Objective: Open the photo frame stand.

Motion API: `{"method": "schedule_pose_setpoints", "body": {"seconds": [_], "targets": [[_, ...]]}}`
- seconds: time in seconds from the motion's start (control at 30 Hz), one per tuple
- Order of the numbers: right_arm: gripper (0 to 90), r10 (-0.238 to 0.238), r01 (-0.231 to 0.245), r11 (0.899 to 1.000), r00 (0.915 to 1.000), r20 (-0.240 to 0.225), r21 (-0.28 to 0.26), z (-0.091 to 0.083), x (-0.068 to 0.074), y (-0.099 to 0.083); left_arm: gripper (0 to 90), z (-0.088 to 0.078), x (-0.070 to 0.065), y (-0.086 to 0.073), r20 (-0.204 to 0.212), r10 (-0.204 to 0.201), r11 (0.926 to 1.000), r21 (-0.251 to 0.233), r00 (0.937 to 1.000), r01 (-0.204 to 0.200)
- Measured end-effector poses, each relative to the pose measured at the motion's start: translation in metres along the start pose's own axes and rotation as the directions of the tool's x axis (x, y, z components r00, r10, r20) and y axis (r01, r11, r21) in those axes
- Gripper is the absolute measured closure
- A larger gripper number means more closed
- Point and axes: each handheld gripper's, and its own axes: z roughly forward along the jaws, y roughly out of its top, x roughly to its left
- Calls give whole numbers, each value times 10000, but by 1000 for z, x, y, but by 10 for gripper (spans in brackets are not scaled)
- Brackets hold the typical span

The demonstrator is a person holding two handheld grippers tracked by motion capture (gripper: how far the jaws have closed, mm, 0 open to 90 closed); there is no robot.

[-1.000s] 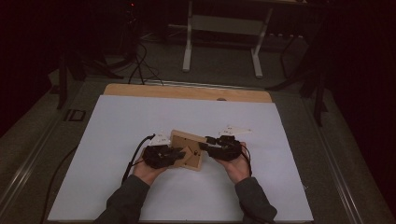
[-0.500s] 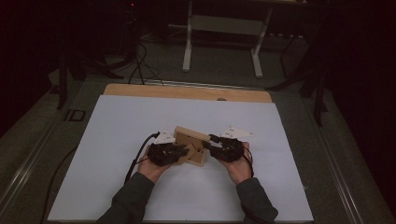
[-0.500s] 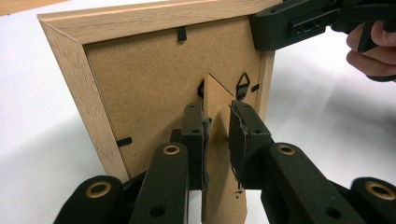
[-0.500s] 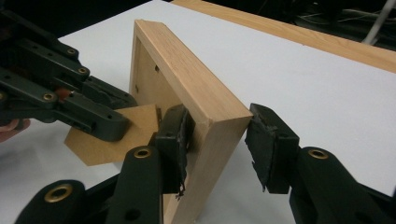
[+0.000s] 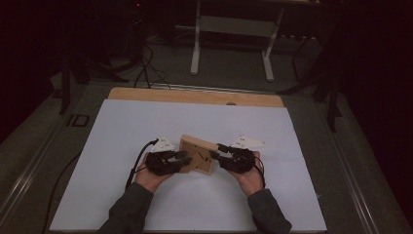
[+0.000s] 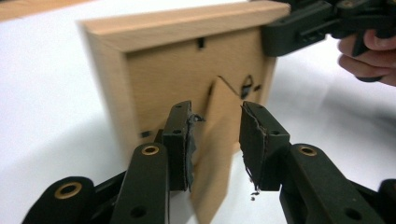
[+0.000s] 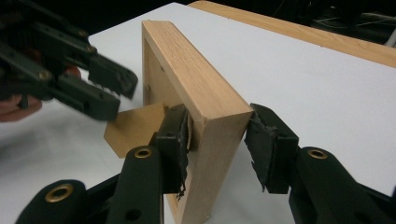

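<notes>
A light wooden picture frame (image 5: 197, 155) stands on edge on the white table top, its back (image 6: 187, 70) towards my left gripper. The fold-out stand leg (image 6: 219, 140) juts from that back. My left gripper (image 6: 215, 135) has just been opening, and the leg sits between its pads with a gap on the right side. In the high view the left gripper (image 5: 184, 157) is at the frame's left. My right gripper (image 7: 217, 140) is shut on the frame's side rail (image 7: 187, 79), one pad on each face. From above, the right gripper (image 5: 216, 152) meets the frame's right end.
The white sheet (image 5: 146, 122) covers the table, with a bare wooden strip (image 5: 195, 96) along the far edge. A black cable (image 5: 139, 161) trails from the left gripper. Beyond the table, a dark floor holds cables and a white table base (image 5: 231, 29).
The frame and both hands have barely shifted. The left gripper's jaws stand a little wider about the stand leg than before.
</notes>
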Motion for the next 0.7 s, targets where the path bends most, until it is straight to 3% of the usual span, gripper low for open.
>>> {"method": "schedule_pose_setpoints", "body": {"seconds": [0.13,0.4,0.7], "targets": [[589,-91,90,9999,9999,-59,-44,-1,1,-1,694,-10,7,-5,-717,0,10000,-92,9974,-6],[598,-311,310,9995,9995,-33,-92,-2,4,-3,814,-14,15,-12,-1654,-132,9998,-179,9861,104],[602,-627,627,9980,9980,-34,-103,-3,7,-2,776,-7,21,-12,-1542,-644,9974,-432,9859,584]]}}
